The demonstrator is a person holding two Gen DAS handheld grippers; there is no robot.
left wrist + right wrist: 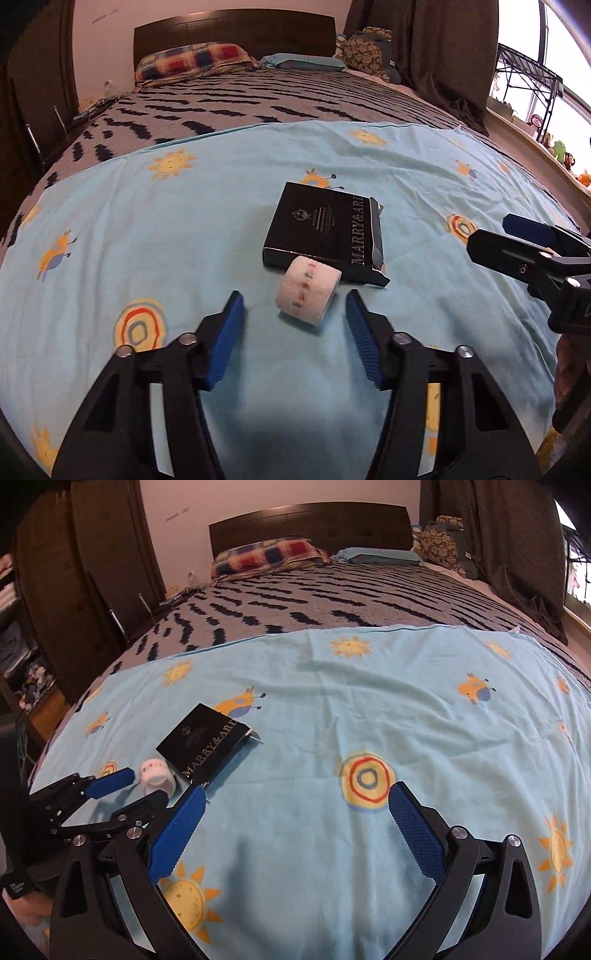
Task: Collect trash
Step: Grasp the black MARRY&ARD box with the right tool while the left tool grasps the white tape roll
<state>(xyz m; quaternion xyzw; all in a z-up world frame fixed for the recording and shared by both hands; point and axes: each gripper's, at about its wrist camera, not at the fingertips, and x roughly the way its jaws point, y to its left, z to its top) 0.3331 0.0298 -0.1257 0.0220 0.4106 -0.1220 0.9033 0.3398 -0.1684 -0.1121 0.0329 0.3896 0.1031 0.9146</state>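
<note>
A white tape roll with a red and blue print (307,292) lies on its side on the light blue sheet (155,229), touching the near edge of a flat black box marked MARRY&ARL (325,234). My left gripper (294,299) is open, its blue pads on either side of the roll and just short of it. In the right wrist view the roll (158,775) and box (207,744) lie at the left, with the left gripper (142,784) around the roll. My right gripper (295,797) is open and empty over bare sheet, to the right of both objects.
The sheet covers the near half of a bed with a grey and black patterned cover (258,99). Pillows (192,59) lie at the headboard. A dark wardrobe (66,576) stands on the left, curtains (443,48) and a window sill with toys (561,151) on the right.
</note>
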